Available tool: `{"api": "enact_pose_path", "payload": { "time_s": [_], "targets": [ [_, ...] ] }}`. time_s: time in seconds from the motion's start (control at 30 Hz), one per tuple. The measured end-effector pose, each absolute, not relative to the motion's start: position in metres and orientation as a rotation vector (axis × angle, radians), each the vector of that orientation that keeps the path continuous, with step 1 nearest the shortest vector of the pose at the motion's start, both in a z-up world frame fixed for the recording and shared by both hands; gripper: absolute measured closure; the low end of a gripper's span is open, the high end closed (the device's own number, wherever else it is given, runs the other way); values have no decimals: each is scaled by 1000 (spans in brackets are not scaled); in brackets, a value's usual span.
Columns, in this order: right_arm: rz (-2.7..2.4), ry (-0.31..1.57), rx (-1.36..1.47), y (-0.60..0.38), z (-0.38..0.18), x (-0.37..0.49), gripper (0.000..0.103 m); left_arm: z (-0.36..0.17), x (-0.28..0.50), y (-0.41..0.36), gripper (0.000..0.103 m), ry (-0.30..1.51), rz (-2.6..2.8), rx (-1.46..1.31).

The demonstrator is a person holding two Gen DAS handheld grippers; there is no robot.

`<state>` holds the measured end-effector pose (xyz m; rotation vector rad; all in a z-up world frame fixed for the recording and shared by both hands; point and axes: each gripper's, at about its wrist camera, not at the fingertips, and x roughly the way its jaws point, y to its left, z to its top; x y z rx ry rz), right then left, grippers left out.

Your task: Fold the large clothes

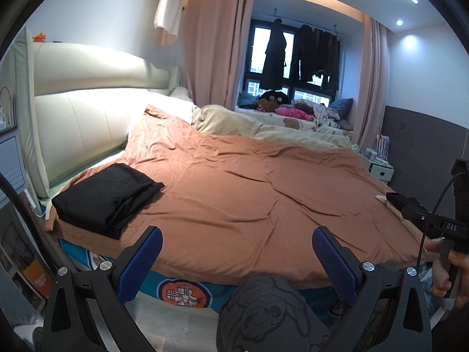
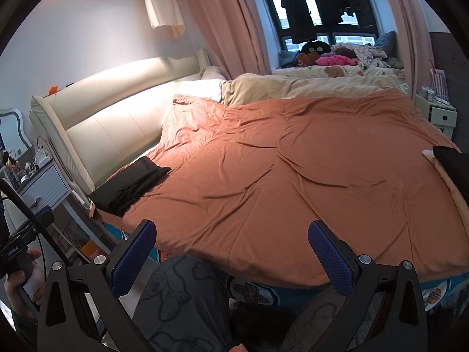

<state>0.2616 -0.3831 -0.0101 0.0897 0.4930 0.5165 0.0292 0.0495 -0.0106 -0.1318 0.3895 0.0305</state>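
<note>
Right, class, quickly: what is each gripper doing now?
Left gripper: open, holding nothing.
Right gripper: open, holding nothing.

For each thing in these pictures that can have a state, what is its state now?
left tool: open, holds nothing.
right tool: open, holds nothing.
black garment: folded, lying on the near left corner of the bed.
orange duvet: spread over the bed, wrinkled.
pink curtains: drawn open.
dark clothes: hanging at the window.
</note>
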Motion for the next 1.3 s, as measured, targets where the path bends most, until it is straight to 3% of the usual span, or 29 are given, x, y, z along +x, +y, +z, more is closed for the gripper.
{"api": "enact_pose_path", "payload": {
  "time_s": [1.3],
  "targets": [
    [493,461,52,-409,-42,214,0,-30,-1,9,1,346,42,-70]
  ]
}}
